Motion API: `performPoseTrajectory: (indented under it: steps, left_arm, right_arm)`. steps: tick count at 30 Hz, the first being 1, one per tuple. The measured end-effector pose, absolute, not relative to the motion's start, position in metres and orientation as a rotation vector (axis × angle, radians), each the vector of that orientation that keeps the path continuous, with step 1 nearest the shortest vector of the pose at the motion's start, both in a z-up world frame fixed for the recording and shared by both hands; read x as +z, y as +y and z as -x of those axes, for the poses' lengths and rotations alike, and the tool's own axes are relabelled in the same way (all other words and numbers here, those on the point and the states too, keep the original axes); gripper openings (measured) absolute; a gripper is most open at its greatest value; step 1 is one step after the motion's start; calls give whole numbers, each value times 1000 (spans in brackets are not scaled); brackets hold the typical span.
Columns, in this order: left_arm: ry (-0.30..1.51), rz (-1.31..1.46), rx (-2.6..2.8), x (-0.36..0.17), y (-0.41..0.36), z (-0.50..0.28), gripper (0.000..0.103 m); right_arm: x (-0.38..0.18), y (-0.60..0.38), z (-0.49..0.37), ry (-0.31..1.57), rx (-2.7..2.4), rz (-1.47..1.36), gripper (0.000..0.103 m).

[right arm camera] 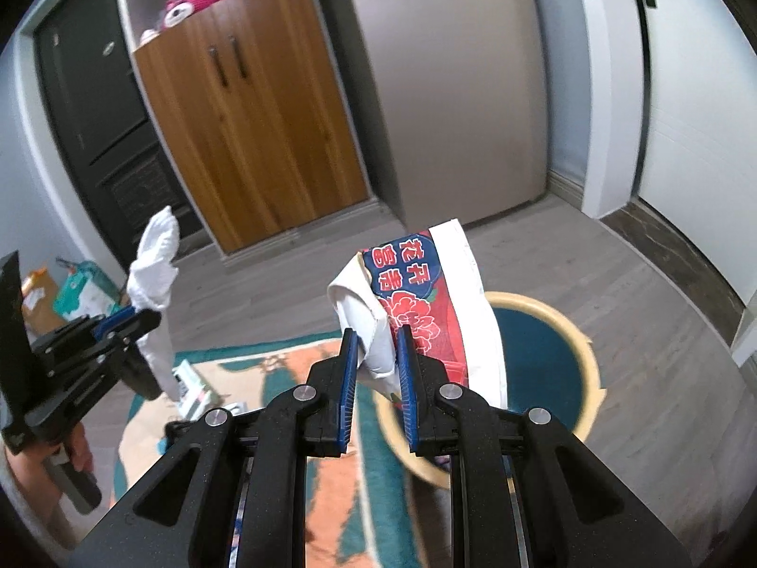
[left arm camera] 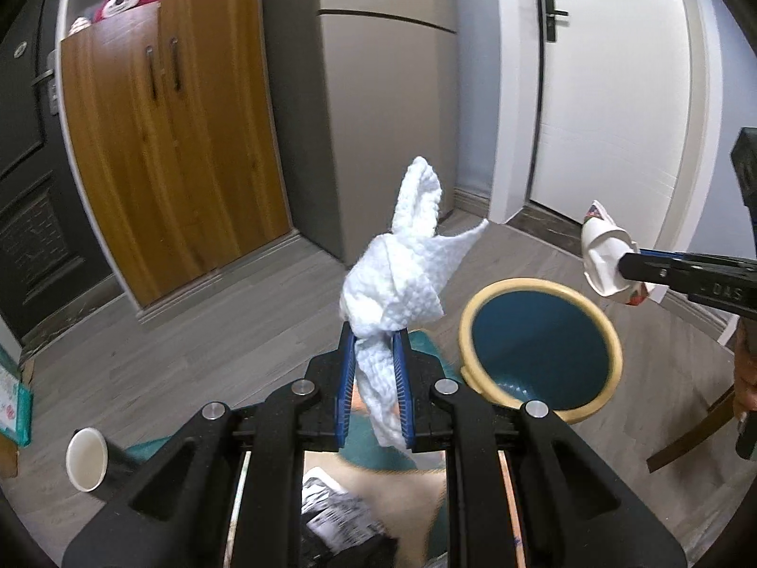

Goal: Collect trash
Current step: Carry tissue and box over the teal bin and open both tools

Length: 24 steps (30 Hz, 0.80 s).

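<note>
The left gripper (left arm camera: 374,331) clenches a white paper towel (left arm camera: 402,265) and the right gripper (right arm camera: 376,331) clenches a crushed paper cup (right arm camera: 426,303), both raised near the bin (left arm camera: 539,345).

Soft, even indoor light fills both views, fairly bright on the white door (left arm camera: 610,94) and grey cabinet (right arm camera: 449,94), with no hard shadows on the floor (left arm camera: 189,331). A faint sheen lies on the wooden cupboard (left arm camera: 175,142). Both fisheye pictures bend straight edges strongly and darken to black at the corners. The right wrist view is smeared with motion blur, worst on the rug (right arm camera: 331,473) and bin rim (right arm camera: 586,345); the left wrist view is sharper, blurred only low down
</note>
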<state>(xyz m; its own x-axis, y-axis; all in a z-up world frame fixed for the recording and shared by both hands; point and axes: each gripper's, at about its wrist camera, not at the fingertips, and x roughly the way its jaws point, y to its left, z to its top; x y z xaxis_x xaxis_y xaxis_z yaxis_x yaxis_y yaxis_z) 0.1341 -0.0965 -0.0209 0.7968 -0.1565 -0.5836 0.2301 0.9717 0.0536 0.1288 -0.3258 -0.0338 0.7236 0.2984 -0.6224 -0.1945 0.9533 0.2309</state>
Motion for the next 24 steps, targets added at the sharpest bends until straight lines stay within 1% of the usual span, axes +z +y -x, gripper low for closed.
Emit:
performPoseTrajectory:
  steps: [9, 12, 21, 24]
  left_arm:
    - [618, -143, -273, -36, -135, -151, 15]
    - [630, -150, -287, -44, -138, -154, 15]
    - [637, -162, -320, -53, -152, -168, 15]
    - [648, -145, -345, -59, -168, -173, 15]
  right_arm:
    - [-50, -375, -150, 728, 216, -228, 18]
    - [-58, -388, -159, 743, 187, -246, 18]
    - [-71, -409, -168, 762, 138, -277, 18]
    - [-75, -416, -167, 766, 121, -305, 18]
